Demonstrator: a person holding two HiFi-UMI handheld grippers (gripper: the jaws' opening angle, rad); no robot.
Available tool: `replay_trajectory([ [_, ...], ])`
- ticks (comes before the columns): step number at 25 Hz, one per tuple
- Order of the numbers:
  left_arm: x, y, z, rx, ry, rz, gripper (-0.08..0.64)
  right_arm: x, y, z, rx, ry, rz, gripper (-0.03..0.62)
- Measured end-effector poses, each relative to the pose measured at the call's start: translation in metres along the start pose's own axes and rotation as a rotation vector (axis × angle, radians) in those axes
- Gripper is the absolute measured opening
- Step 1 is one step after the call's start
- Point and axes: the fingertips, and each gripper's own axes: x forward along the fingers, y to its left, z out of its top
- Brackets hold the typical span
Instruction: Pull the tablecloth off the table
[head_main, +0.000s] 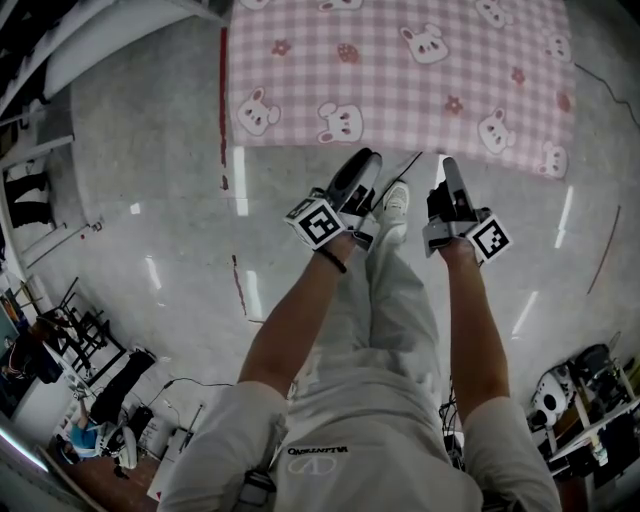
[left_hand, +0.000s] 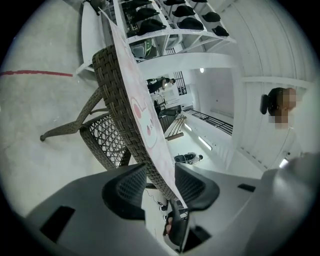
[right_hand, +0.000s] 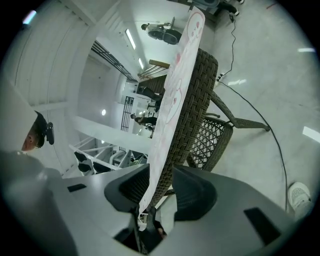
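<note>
A pink checked tablecloth (head_main: 400, 70) printed with rabbits covers the table at the top of the head view. My left gripper (head_main: 365, 158) and right gripper (head_main: 447, 166) are side by side at its near edge. In the left gripper view the cloth (left_hand: 142, 120) lies over the woven wicker table rim (left_hand: 115, 90), and both run between the open jaws of the left gripper (left_hand: 160, 181). The right gripper (right_hand: 160, 186) likewise straddles the cloth edge (right_hand: 175, 90) and rim (right_hand: 192, 105), jaws wide, with no clear press on them.
A wicker frame (left_hand: 105, 135) stands under the table on a pale glossy floor. A red line (head_main: 222, 110) runs along the floor at the table's left. A black cable (right_hand: 270, 135) trails on the right. Clutter (head_main: 90, 370) sits at the lower left and gear (head_main: 590, 390) at the lower right.
</note>
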Motion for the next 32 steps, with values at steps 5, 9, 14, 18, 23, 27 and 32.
replay_trajectory([
  [5, 0.010, 0.003, -0.001, -0.007, -0.025, -0.011, 0.158, 0.004, -0.005, 0.007, 0.019, -0.029, 0.028, 0.149],
  [9, 0.018, 0.005, -0.001, -0.019, -0.046, -0.027, 0.158, 0.008, -0.007, 0.012, 0.033, -0.053, 0.050, 0.149],
  [14, 0.025, 0.005, 0.007, -0.030, -0.086, -0.044, 0.158, 0.015, -0.005, 0.021, 0.072, -0.091, 0.088, 0.147],
  [18, 0.029, 0.009, 0.008, -0.048, -0.097, -0.041, 0.146, 0.023, -0.002, 0.026, 0.079, -0.106, 0.110, 0.115],
  [23, 0.030, 0.014, 0.011, -0.092, -0.141, -0.033, 0.043, 0.024, -0.005, 0.027, 0.087, -0.127, 0.094, 0.026],
  [27, 0.030, 0.011, 0.010, -0.123, -0.158, -0.072, 0.006, 0.023, -0.009, 0.027, 0.095, -0.137, 0.091, 0.014],
  [32, 0.029, 0.009, 0.012, -0.169, -0.170, -0.132, 0.002, 0.023, -0.007, 0.028, 0.106, -0.161, 0.114, 0.011],
])
